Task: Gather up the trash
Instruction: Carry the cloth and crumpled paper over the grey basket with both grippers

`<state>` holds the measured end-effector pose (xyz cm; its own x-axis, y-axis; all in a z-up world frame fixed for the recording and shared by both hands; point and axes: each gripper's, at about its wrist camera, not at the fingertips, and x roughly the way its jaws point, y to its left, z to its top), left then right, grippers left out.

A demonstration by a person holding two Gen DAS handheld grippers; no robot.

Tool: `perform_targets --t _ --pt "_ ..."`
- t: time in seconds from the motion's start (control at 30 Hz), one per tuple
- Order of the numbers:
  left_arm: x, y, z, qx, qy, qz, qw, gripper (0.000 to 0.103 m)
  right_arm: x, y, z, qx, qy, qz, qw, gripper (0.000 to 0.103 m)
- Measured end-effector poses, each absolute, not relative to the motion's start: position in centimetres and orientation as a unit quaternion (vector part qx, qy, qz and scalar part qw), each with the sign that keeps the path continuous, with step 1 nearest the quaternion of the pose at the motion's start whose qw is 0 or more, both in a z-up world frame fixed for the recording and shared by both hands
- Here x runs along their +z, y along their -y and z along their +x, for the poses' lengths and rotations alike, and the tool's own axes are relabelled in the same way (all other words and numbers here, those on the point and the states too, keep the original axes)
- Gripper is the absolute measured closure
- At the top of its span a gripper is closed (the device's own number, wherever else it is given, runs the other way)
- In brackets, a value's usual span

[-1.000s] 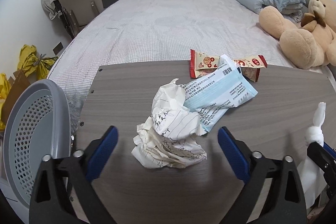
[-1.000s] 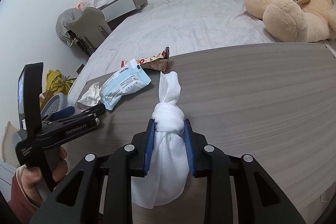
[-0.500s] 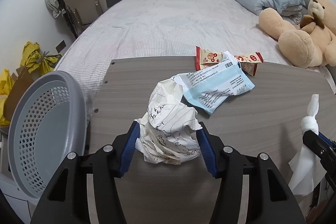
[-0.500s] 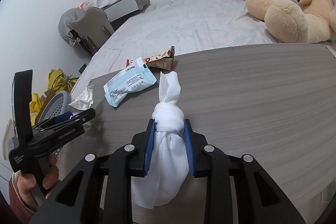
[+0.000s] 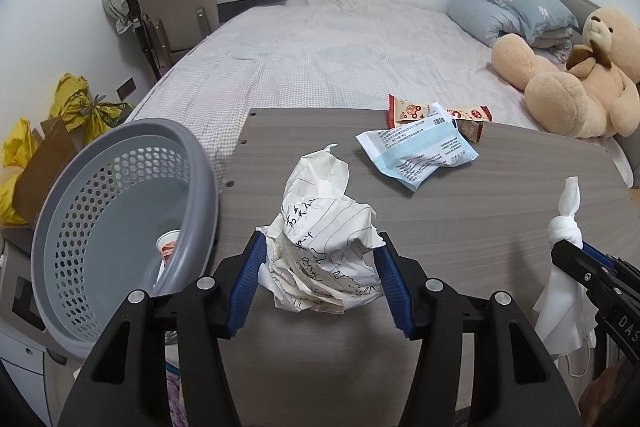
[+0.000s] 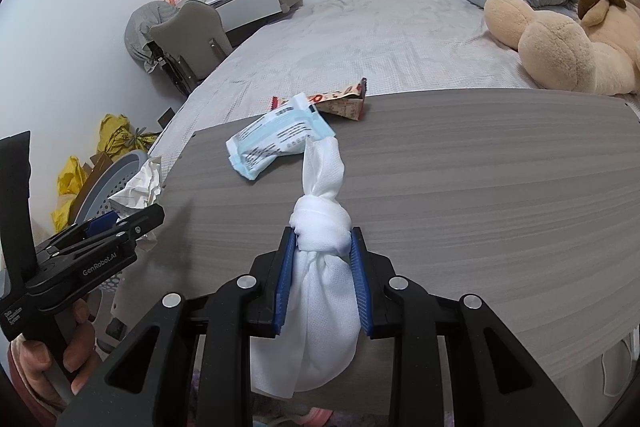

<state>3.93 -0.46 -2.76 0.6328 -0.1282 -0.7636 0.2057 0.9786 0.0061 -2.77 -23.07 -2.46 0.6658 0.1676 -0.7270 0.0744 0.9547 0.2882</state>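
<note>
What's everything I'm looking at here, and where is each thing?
crumpled paper: one, cream with writing, held in left gripper
knotted cloth: one, white, held in right gripper
packet: one, white and blue, on table
snack wrappers: two, red and cream, table's far edge
table: one, grey woodgrain
basket: one, grey, left of table
teddy bear: one, tan, on bed
bed: one, pale
left gripper: black, blue pads
right gripper: black, blue pads

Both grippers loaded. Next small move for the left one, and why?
Probably carry the left gripper sideways until it is over the grey basket, then release. Its pads already clamp the crumpled paper, and the basket's open mouth sits right beside the table edge. The right gripper holds the knotted tissue.
</note>
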Motion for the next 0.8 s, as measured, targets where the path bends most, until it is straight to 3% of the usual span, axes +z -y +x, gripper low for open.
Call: perform_targets --t 0.8 --pt "-1.3 -11.2 3.3 -0.026 -0.393 -0.005 0.919 0.048 0.1 11.5 0.6 0.113 -0.406 0.089 0.902 0.076"
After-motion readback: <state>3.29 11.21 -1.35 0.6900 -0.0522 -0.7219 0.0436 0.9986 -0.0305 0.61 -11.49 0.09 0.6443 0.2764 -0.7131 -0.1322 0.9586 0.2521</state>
